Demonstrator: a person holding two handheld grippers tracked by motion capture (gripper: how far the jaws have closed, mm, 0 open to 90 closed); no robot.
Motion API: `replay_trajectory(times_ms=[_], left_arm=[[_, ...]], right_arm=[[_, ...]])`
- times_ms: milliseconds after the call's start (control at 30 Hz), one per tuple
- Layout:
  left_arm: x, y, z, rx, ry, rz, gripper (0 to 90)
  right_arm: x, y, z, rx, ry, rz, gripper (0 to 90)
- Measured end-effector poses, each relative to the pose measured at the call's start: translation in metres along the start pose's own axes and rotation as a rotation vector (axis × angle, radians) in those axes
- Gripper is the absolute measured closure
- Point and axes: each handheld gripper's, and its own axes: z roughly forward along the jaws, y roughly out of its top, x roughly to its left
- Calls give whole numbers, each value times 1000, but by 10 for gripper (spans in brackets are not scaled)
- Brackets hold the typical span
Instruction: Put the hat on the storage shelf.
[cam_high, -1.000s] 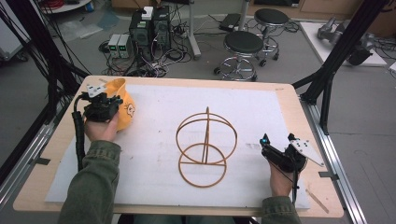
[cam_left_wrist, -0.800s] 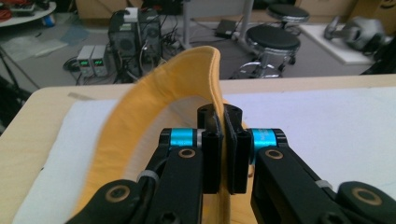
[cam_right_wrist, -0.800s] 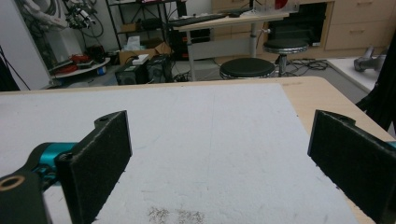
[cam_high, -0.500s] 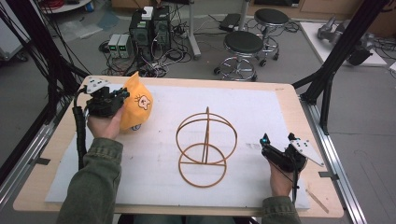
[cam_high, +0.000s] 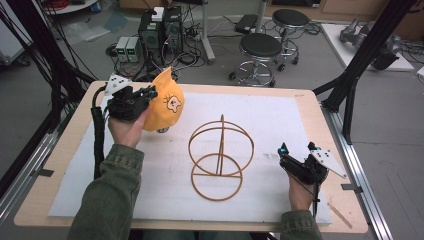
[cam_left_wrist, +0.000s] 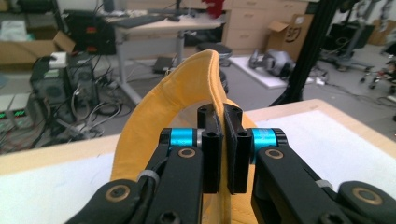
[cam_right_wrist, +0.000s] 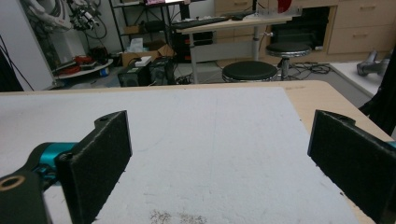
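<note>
A yellow cap with a small cartoon patch hangs above the table's far left, held up off the mat. My left gripper is shut on its edge; in the left gripper view the jaws pinch the yellow brim between them, at my left gripper. A wooden stand of thin rings and an upright post sits in the middle of the white mat. My right gripper rests low at the right, open with nothing between its pads, as the right gripper view shows.
The white mat covers most of the wooden table. Black frame struts rise at the table's far right and left corners. Stools and computer cases stand on the floor beyond the far edge.
My left gripper has lifted the cap off the table and carried it right, toward the wooden stand. The right gripper has stayed where it was.
</note>
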Motion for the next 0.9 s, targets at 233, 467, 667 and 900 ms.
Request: replay_trajectory(times_ms=[233,467,667,900], left_arm=[[-17,15,7,-35,-67,22,866],[-31,28,12,-74,-151,0,866],[-38,37,17,-94,-185,0,866],[-44,42,28,-86,-213,-4,866]], right_arm=[[0,0,0,-5,5,-2,52],[3,6,5,-85,81,-48,51],[9,14,14,-82,125,-95,51],[16,24,27,-71,177,-105,51]])
